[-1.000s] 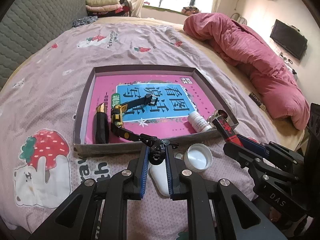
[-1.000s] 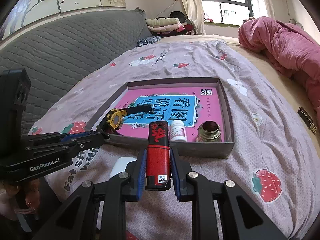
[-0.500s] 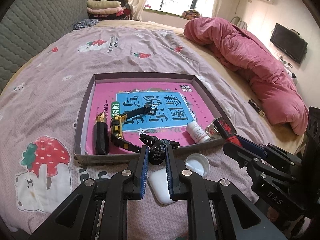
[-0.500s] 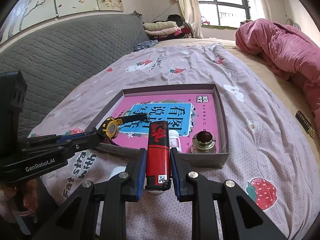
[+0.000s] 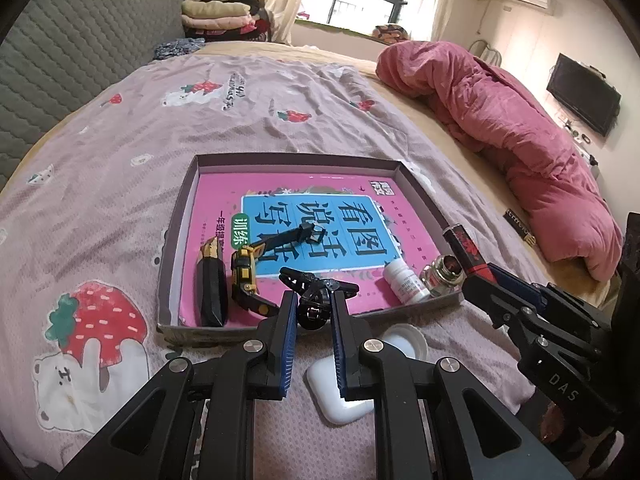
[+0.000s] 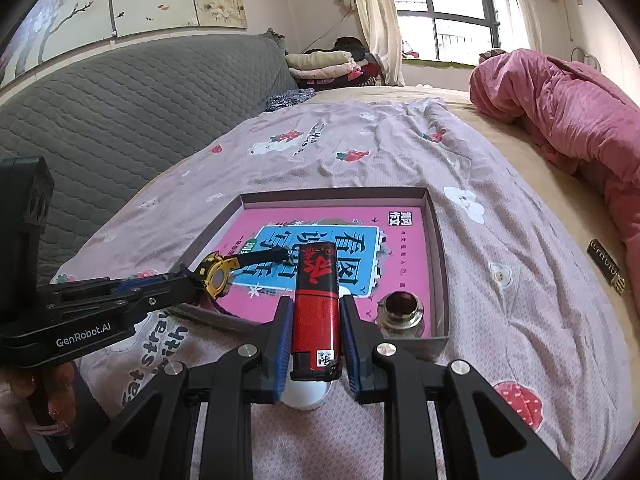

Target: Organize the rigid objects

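Note:
My left gripper [image 5: 313, 314] is shut on a small black clip [image 5: 316, 296] and holds it over the near edge of the grey tray [image 5: 296, 160]. My right gripper [image 6: 314, 328] is shut on a red and black lighter [image 6: 315, 312], above the bed just before the tray [image 6: 436, 248]. The lighter also shows in the left wrist view [image 5: 466, 246]. The tray holds a pink book [image 5: 320, 224], a yellow and black watch [image 5: 246, 272], a black folded knife [image 5: 211, 280], a white pill bottle [image 5: 402, 282] and a metal ring [image 5: 442, 276].
A white earbud case [image 5: 340, 396] and a white lid [image 5: 402, 344] lie on the strawberry bedsheet in front of the tray. A pink duvet [image 5: 500, 120] is heaped at the right. A grey headboard [image 6: 100, 120] runs along the left. A small dark label [image 6: 606, 268] lies at the right.
Both grippers have risen and pulled back a little from the tray, still holding the clip and the lighter. Nothing in the tray has moved.

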Tool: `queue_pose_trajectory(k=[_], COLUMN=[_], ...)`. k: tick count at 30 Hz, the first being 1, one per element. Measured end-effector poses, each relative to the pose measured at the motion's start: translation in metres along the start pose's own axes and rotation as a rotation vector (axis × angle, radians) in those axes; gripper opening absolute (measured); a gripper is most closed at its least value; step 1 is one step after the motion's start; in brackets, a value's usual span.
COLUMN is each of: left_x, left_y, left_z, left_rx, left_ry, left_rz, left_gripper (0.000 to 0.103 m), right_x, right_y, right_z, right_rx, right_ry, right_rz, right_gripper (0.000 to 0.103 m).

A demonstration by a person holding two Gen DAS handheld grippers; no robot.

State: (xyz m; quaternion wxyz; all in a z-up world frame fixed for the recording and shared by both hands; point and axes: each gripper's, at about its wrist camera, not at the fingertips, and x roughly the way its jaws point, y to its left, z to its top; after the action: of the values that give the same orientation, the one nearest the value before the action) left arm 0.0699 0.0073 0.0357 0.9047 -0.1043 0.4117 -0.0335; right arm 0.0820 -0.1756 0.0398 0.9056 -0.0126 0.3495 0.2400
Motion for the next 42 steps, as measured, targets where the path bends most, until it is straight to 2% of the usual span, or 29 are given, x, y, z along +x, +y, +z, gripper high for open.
queue_pose_trajectory(k=[23, 42], left_x=[0.036, 0.075], left_y=[-0.007, -0.014], left_z=[0.020, 0.019], left_rx=[0.013, 0.010], left_ry=[0.011, 0.080], left_rz=[0.021, 0.028], left_gripper=[0.016, 0.016], right_x=[0.018, 0.038], right_y=[-0.001, -0.010], right_z=[0.010, 0.009], right_rx=[-0.010, 0.010], right_ry=[0.001, 0.034], right_rz=[-0.025, -0.028], right_gripper=[0.023, 0.023])
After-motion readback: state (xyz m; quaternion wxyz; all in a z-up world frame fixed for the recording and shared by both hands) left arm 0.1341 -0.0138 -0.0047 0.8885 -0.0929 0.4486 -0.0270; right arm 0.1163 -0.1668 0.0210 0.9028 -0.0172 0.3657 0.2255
